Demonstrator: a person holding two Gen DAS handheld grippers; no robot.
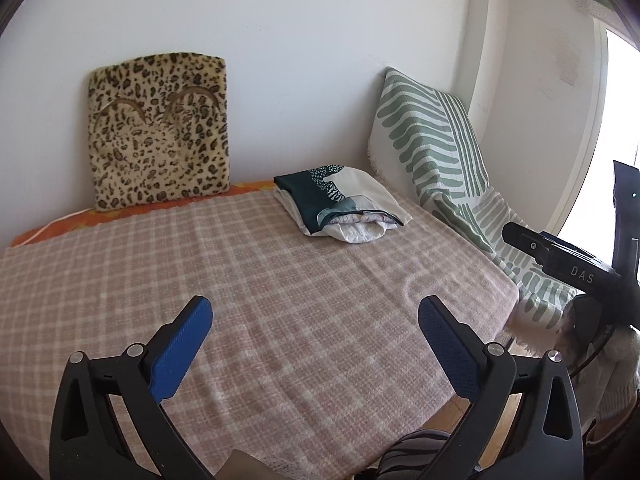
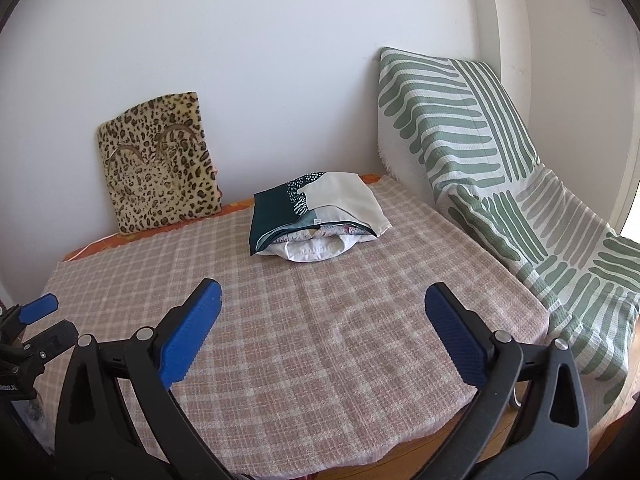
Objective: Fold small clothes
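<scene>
A small pile of folded clothes (image 1: 342,208), dark teal and cream on top with white pieces under it, lies at the far side of the pink checked blanket (image 1: 280,300). It also shows in the right wrist view (image 2: 316,212). My left gripper (image 1: 316,312) is open and empty, held above the blanket's near part, well short of the pile. My right gripper (image 2: 324,300) is open and empty too, above the blanket (image 2: 320,340). The right gripper's body shows at the right edge of the left wrist view (image 1: 560,256). One blue fingertip of the left gripper (image 2: 38,307) shows at the left edge.
A leopard-print cushion (image 1: 160,132) leans on the white wall at the back left. A green-striped white throw (image 2: 500,184) covers a backrest at the right. The blanket's near edge hangs over a wooden floor (image 2: 440,452).
</scene>
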